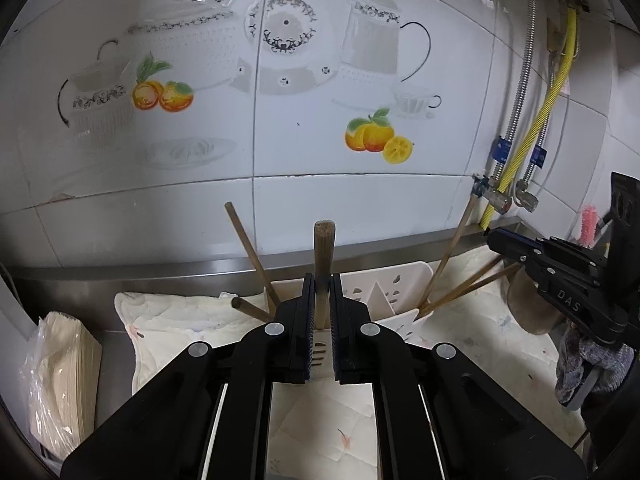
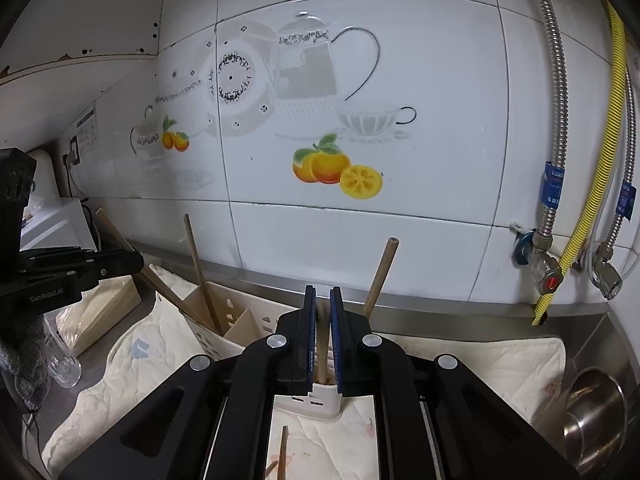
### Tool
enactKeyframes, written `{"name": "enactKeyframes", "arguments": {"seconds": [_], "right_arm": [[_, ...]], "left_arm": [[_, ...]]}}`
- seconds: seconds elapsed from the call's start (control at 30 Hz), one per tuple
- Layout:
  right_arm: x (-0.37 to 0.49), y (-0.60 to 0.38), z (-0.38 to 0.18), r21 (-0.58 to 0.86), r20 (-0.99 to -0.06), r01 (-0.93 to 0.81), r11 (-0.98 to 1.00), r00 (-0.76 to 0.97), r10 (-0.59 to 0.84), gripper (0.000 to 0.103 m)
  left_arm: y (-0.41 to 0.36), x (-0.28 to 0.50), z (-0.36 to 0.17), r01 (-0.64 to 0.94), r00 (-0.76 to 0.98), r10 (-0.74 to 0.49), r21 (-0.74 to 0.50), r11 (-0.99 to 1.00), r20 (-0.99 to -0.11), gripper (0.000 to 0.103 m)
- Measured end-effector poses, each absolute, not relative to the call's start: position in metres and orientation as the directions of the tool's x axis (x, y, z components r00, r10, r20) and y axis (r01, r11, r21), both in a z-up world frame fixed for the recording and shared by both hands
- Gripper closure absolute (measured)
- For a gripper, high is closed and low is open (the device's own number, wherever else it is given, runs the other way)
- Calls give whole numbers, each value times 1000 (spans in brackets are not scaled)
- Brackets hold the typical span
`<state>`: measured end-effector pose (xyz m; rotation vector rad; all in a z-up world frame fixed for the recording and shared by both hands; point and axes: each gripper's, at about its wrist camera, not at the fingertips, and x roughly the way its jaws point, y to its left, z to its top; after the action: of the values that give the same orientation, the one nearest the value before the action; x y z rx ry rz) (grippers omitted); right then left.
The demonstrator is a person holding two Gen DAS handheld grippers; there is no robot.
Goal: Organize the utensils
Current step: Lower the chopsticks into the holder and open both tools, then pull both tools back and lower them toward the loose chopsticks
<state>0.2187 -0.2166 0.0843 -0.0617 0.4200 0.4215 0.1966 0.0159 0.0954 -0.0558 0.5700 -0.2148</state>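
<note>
Both grippers lowering wooden handles into the white utensil caddy [image 1: 384,292].
Left gripper [image 1: 320,300] is clamping a handle [image 1: 322,248] upright over the caddy; right gripper [image 2: 322,320] is pinching a thin stick [image 2: 321,344] likewise.

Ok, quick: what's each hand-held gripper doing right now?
Left hand-held gripper: closed on a wooden handle.
Right hand-held gripper: closed on a wooden stick.

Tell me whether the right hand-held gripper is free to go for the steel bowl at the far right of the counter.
Probably not yet: the right hand-held gripper is shut on a wooden stick over the white utensil caddy. The steel bowl itself sits uncovered.
</note>
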Motion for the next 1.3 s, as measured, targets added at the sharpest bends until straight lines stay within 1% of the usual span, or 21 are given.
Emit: {"name": "enactKeyframes", "arguments": {"seconds": [0.1, 0.2, 0.4, 0.57, 0.63, 0.77, 0.8, 0.87, 0.93, 1.07, 1.17, 1.3], "right_arm": [[216, -219, 86, 26, -399, -405, 914, 834, 381, 91], [211, -221, 89, 26, -388, -399, 916, 841, 377, 81], [185, -231, 96, 13, -352, -396, 918, 858, 375, 76], [152, -236, 90, 0, -340, -406, 914, 860, 382, 68], [138, -238, 82, -1, -350, -415, 910, 853, 388, 66], [114, -239, 61, 11, -376, -430, 903, 835, 402, 59], [110, -239, 57, 11, -381, -431, 902, 832, 403, 58], [99, -240, 45, 13, -394, -431, 902, 827, 400, 52], [91, -241, 34, 29, -410, -435, 900, 816, 407, 49], [77, -245, 10, 69, -445, -432, 899, 793, 415, 34], [70, -247, -5, 96, -471, -431, 897, 775, 422, 26], [62, -250, -24, 124, -500, -420, 899, 756, 422, 20]], "left_arm": [[17, 194, 98, 187, 824, -220, -115, 976, -522, 94], [17, 185, 102, 186, 833, -217, -110, 976, -508, 90], [20, 156, 107, 183, 853, -215, -113, 977, -476, 84], [18, 125, 94, 183, 849, -211, -105, 977, -484, 80], [16, 114, 86, 184, 846, -208, -97, 978, -490, 76], [8, 88, 63, 205, 827, -225, -96, 974, -516, 72], [6, 81, 55, 213, 817, -233, -98, 972, -528, 72], [3, 70, 37, 217, 798, -241, -109, 970, -553, 71], [2, 62, 21, 221, 775, -250, -123, 968, -580, 71], [1, 53, -13, 215, 723, -260, -148, 965, -640, 71], [-2, 47, -36, 209, 689, -262, -161, 965, -676, 71], [-4, 41, -61, 209, 650, -276, -183, 961, -707, 71]]}}
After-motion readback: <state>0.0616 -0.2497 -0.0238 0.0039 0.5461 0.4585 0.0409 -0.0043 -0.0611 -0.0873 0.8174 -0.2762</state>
